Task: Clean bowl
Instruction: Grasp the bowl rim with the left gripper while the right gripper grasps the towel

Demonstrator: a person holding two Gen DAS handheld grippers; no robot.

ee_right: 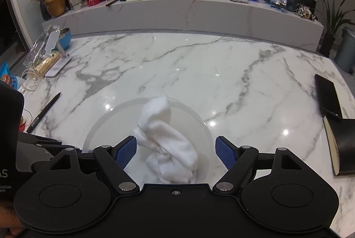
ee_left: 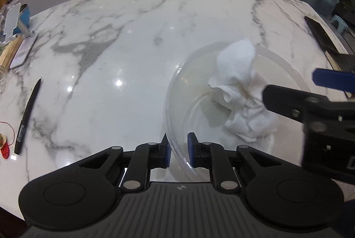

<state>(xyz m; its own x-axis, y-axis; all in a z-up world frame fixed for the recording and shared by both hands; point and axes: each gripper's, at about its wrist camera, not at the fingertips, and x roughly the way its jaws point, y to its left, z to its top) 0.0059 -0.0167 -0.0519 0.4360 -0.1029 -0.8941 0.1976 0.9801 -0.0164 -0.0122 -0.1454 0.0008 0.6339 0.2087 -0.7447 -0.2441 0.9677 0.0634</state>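
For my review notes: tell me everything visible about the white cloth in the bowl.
The white cloth is a soft, textured towel-like piece, crumpled into a loose heap with one end standing up. It lies inside the clear bowl on the marble table, slightly motion-blurred. The right hand-held gripper is open, a finger on either side of it, not pinching. The left hand-held gripper is closed on the bowl's near rim, away from the cloth.

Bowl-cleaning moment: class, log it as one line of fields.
left gripper: shut on bowl rim | right gripper: open, either side of cloth | cloth: in bowl | bowl: on marble table
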